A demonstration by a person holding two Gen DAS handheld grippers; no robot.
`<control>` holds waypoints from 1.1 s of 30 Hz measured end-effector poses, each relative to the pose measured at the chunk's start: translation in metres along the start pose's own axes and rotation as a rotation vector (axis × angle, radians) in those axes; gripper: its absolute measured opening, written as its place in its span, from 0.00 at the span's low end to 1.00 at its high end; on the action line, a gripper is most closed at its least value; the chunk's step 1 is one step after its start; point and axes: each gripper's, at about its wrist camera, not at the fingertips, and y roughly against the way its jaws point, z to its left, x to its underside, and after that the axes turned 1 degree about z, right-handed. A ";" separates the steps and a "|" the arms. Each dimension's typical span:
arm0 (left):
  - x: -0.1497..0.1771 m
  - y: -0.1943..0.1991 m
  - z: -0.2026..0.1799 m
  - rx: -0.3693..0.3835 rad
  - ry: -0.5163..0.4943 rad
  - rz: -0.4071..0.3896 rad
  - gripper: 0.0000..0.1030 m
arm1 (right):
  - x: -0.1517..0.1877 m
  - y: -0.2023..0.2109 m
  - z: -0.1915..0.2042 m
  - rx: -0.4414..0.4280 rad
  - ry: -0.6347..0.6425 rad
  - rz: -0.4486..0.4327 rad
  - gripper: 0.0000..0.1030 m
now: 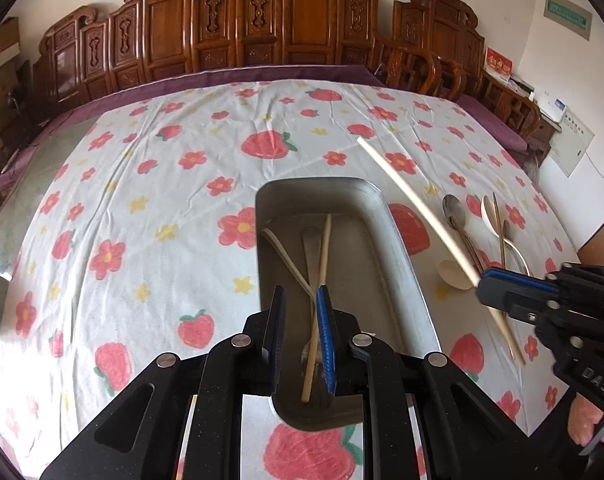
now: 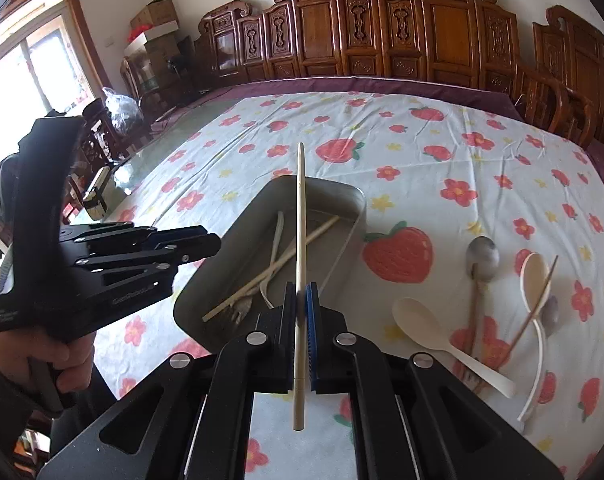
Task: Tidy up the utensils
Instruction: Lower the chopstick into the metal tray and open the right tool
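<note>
My right gripper [image 2: 302, 304] is shut on a cream chopstick [image 2: 301, 220] that points forward over the metal tray [image 2: 354, 196]. From the left wrist view this right gripper [image 1: 482, 280] hangs right of the tray with the chopstick [image 1: 414, 208] slanting up to the left. My left gripper [image 1: 300, 292] stands slightly open above the near end of the tray [image 1: 382, 208], its pads touching nothing. Below it in the tray lie a chopstick [image 1: 322, 256], a white utensil [image 1: 286, 256] and a metal fork [image 2: 242, 308]. The left gripper [image 2: 216, 244] hovers at the tray's left side.
Right of the tray, on the strawberry-print cloth [image 2: 422, 140], lie a metal spoon [image 2: 482, 258], two cream spoons [image 2: 418, 316] [image 2: 536, 272] and a brown chopstick [image 2: 538, 300]. Carved wooden chairs [image 2: 382, 28] line the far side. A person's hand [image 2: 62, 356] grips the left tool.
</note>
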 end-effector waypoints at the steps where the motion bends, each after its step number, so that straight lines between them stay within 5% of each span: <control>1: 0.000 0.002 0.002 0.000 0.001 -0.003 0.14 | -0.002 -0.004 0.002 -0.002 -0.004 0.002 0.06; 17: 0.011 0.021 0.036 -0.009 0.031 -0.032 0.14 | -0.011 -0.046 0.015 -0.005 -0.086 0.014 0.06; 33: 0.014 0.026 0.033 -0.008 0.026 -0.035 0.14 | -0.012 -0.042 0.017 -0.028 -0.071 -0.005 0.06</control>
